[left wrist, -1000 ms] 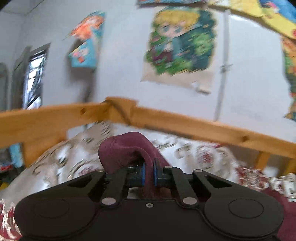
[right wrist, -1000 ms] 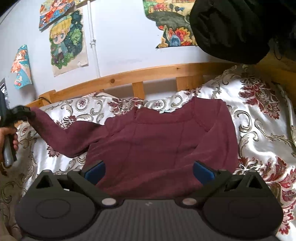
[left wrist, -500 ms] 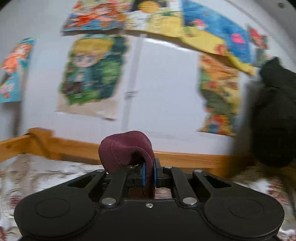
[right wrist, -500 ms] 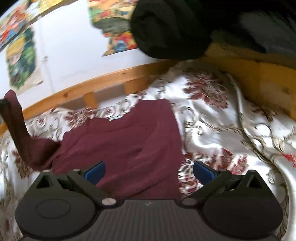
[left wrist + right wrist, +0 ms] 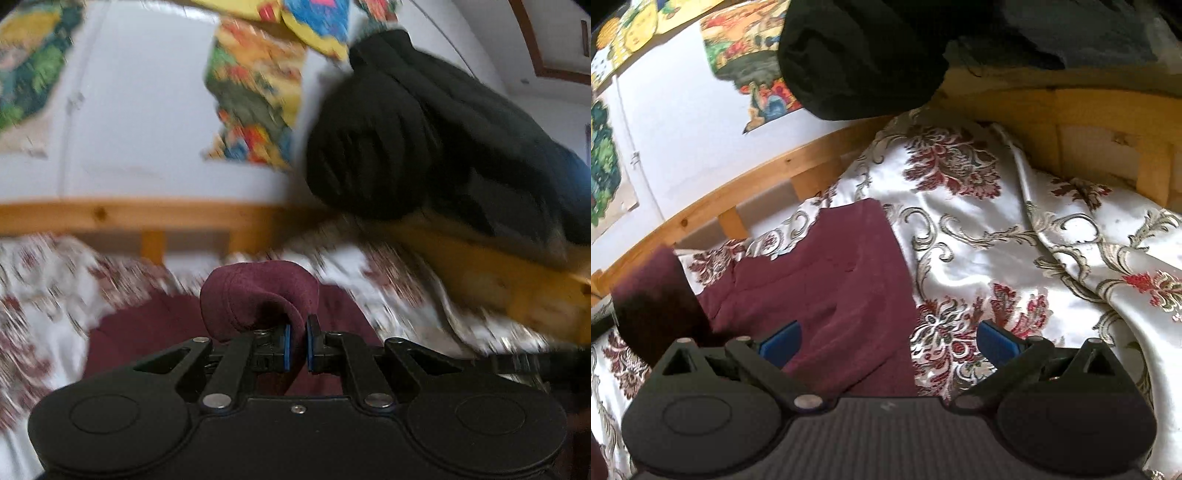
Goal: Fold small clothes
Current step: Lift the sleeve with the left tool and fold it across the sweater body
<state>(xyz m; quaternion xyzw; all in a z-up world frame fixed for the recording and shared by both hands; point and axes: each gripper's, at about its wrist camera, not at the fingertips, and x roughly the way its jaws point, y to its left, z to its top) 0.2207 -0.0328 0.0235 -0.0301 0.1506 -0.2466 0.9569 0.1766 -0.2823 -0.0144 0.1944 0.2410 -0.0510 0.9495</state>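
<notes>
My left gripper (image 5: 296, 341) is clamped on the sleeve cuff (image 5: 258, 295) of the maroon top (image 5: 827, 280), carrying it over the body. My right gripper (image 5: 886, 341) hangs wide, empty, above the top's near right hem. Top lies flat on the floral bedspread (image 5: 1015, 236). Judging: 1 sleeve fold underway, right sleeve looks already in, body folds left.
</notes>
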